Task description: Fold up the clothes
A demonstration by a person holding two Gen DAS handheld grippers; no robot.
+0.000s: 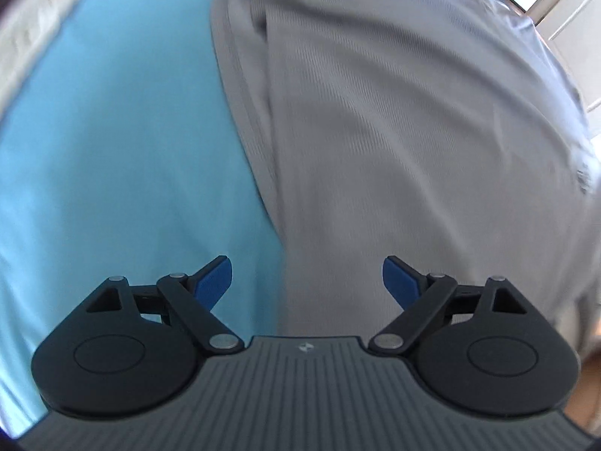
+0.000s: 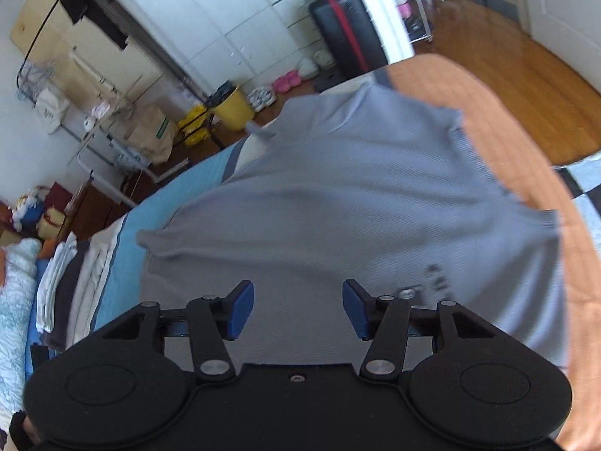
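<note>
A grey ribbed shirt (image 2: 357,203) lies spread across a bed, over a light blue sheet (image 1: 112,158) on one side and an orange cover (image 2: 526,173) on the other. In the left wrist view the shirt (image 1: 413,143) fills the right half, its hemmed edge running down the middle. My left gripper (image 1: 307,280) hangs above that edge, open wide, with nothing between its blue pads (image 1: 214,282). My right gripper (image 2: 298,310) hovers over the shirt's near part, open, its pads (image 2: 355,308) clear of the cloth.
A stack of folded clothes (image 2: 71,293) sits at the bed's left edge. Beyond the bed stand a yellow bin (image 2: 233,107), shoes (image 2: 285,80), a dark suitcase (image 2: 345,34), white cupboards (image 2: 240,18) and wooden floor (image 2: 507,75).
</note>
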